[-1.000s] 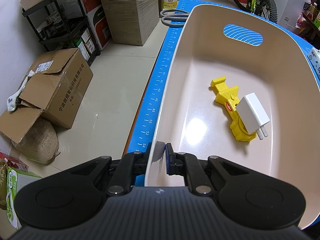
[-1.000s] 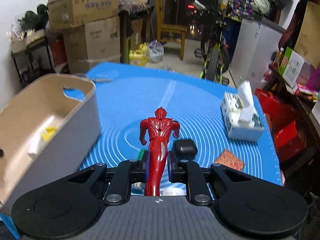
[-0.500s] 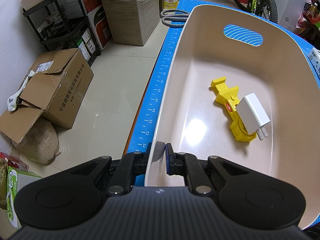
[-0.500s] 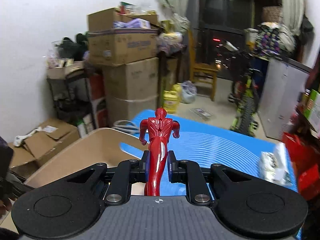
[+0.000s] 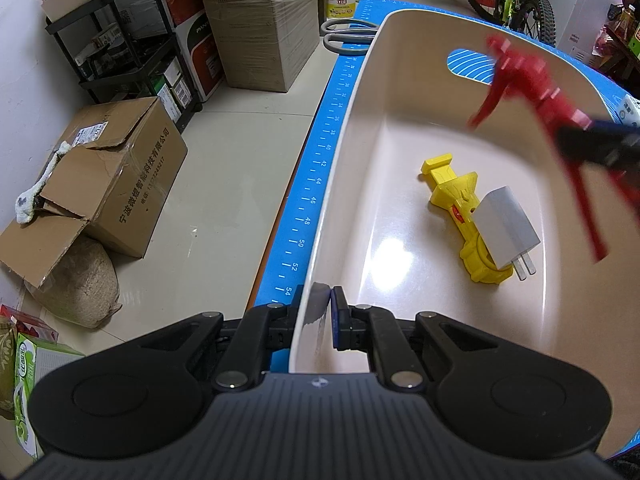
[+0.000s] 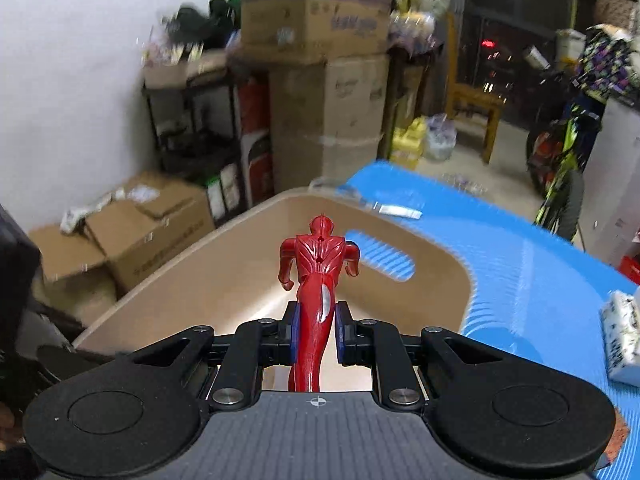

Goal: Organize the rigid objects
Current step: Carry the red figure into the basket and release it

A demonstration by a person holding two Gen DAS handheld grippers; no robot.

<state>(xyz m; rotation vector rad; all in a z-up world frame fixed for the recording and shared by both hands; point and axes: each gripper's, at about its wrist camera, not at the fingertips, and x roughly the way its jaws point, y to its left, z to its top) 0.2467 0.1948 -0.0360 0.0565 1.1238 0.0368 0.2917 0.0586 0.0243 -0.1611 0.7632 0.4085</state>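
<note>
Ruler marks 36–54 (image 5: pixel 316 200) — beside bin (image 5: pixel 360 128)

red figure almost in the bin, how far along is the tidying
Done: the yellow toy and white charger lie in the beige bin. In hand: the right tool grips the red figure above the bin; the left tool clamps its rim. Left: releasing it; scissors remain outside.

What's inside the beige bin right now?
In the beige bin lie a yellow toy and a white charger resting on it. The red figure hangs above, clamped in the right hand-held gripper. The near corner is hidden.
</note>
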